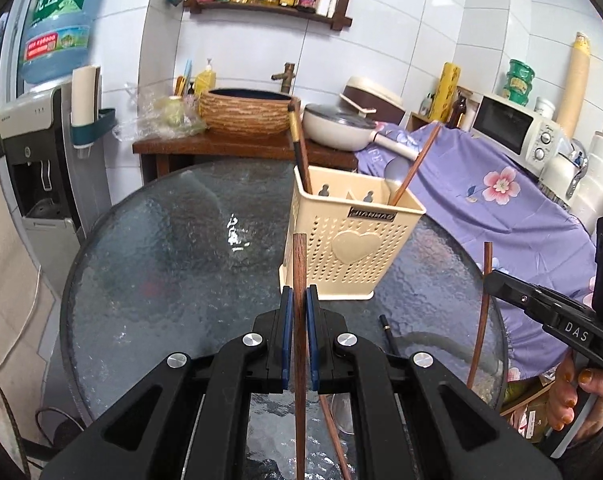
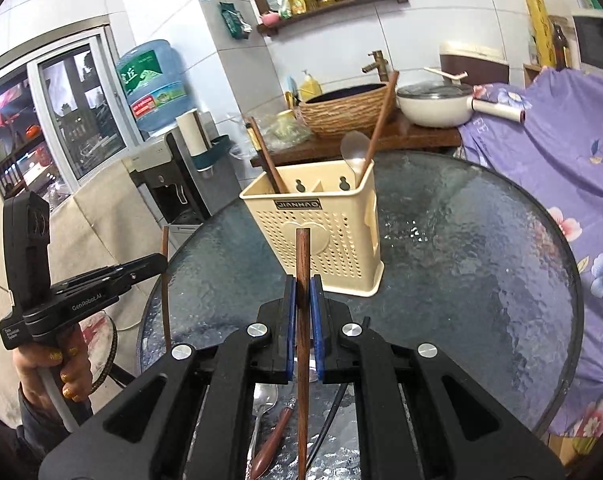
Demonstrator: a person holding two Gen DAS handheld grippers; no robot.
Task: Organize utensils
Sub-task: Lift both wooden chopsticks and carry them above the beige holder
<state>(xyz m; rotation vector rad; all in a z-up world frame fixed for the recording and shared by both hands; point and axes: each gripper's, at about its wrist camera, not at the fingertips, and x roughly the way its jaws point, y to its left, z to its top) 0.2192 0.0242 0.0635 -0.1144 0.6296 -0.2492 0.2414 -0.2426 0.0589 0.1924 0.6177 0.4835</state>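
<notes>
Task partway done. The cream perforated plastic utensil holder (image 1: 351,240), w/ a raised heart on its front, stands mid-table on the round textured-glass table (image 1: 161,260), toward the far edge. Already in it: a dark chopstick w/ gold band (image 1: 299,148) in one end compartment, a reddish-brown wooden chopstick (image 1: 415,162) and a metal spoon (image 2: 355,152) in the other end.

In hand now: left gripper (image 1: 300,304) pinching a brown wooden chopstick (image 1: 300,280), held upright between its blue pads. Right gripper (image 2: 302,292) likewise clamped on a second brown wooden chopstick (image 2: 302,272), also upright. Both sit short of the holder, near side; neither is over a compartment yet.

Left to do, by my read: drop these two in, then clear the near edge — a silver metal spoon (image 2: 261,404), a wood-handled utensil (image 2: 271,444), a thin black chopstick (image 1: 389,338) lying flat on the glass.

Glass is pebbled, glossy, likely slippery; the sticks are slim, smooth, rigid.
</notes>
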